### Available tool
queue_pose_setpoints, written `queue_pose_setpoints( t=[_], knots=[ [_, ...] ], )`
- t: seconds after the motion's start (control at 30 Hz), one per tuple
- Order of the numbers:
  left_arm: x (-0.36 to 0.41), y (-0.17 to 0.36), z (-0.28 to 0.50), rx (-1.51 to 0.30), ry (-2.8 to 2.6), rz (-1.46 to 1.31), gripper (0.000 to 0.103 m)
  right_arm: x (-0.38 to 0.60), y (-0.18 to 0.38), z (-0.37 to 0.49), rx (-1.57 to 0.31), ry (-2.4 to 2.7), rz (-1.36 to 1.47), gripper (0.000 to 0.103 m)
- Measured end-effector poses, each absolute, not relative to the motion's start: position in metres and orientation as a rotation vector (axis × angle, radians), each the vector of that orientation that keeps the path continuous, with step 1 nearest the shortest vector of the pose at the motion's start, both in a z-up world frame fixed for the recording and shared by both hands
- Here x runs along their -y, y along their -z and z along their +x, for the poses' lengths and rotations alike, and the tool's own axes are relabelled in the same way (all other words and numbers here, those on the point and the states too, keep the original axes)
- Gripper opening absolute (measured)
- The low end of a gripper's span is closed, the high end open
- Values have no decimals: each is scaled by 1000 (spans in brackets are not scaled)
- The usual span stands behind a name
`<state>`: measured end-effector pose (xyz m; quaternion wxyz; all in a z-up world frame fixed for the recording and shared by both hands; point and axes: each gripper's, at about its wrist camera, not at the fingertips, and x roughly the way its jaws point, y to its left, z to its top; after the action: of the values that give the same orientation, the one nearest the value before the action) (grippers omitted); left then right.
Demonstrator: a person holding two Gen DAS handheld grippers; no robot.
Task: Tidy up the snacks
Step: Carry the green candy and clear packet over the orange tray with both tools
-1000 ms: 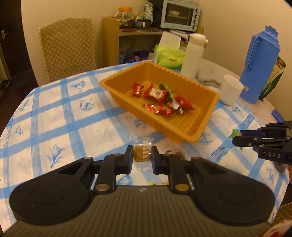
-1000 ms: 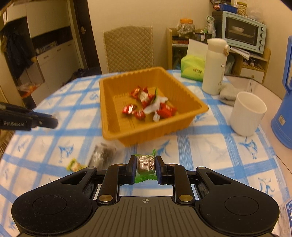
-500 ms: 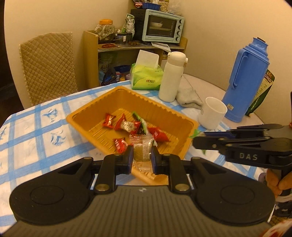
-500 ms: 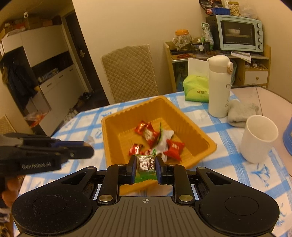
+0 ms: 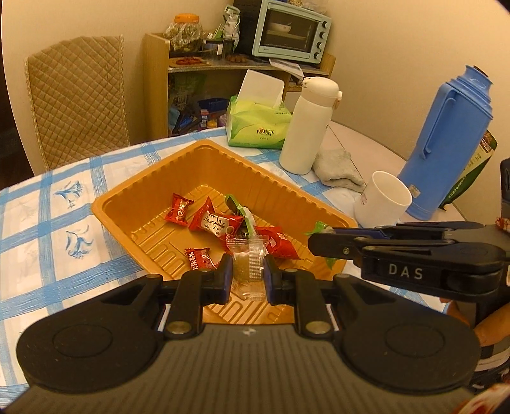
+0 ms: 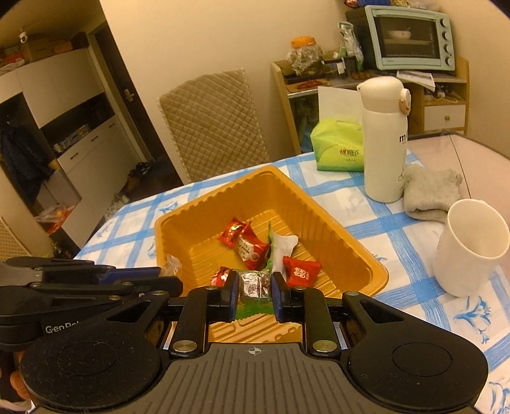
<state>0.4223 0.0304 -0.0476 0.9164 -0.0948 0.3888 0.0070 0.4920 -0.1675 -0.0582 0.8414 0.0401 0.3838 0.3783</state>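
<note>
Several red-wrapped candies (image 5: 208, 223) already lie in your orange tray (image 5: 134, 191). Your left gripper (image 5: 248, 276) pinches a clear-wrapped snack (image 5: 247, 264) and your right gripper (image 6: 255, 294) a green-wrapped candy (image 6: 254, 286), both over the tray; release them next.

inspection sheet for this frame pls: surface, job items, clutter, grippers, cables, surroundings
Surface: round table under a blue-checked white tablecloth; far part bare.
Job's things: orange ribbed plastic tray holding several red-wrapped candies; clear-wrapped brown snack; green-wrapped foil candy.
Clutter: white insulated bottle, white mug, blue plastic thermos, green tissue pack, grey folded cloth.
Grippers: left gripper shut on the clear-wrapped snack above the tray; right gripper shut on the green-wrapped candy, at the tray's near edge.
Cables: nothing seen.
Surroundings: quilted beige chair, wooden shelf with a mint toaster oven.
</note>
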Motion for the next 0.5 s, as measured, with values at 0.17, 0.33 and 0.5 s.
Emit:
queue_pose_setpoints(
  t=[0.17,0.33,0.5],
  knots=[
    [-32,57,435,-830,-13,-206,18,165,66,501,-835,-783,82,22],
    [-32,71,447,-867,-18,-213,18,165,76,509,-863,-761,84,22],
    [-32,82,455,-895,-19,-209,18,166,83,514,-879,-748,82,22]
  ],
)
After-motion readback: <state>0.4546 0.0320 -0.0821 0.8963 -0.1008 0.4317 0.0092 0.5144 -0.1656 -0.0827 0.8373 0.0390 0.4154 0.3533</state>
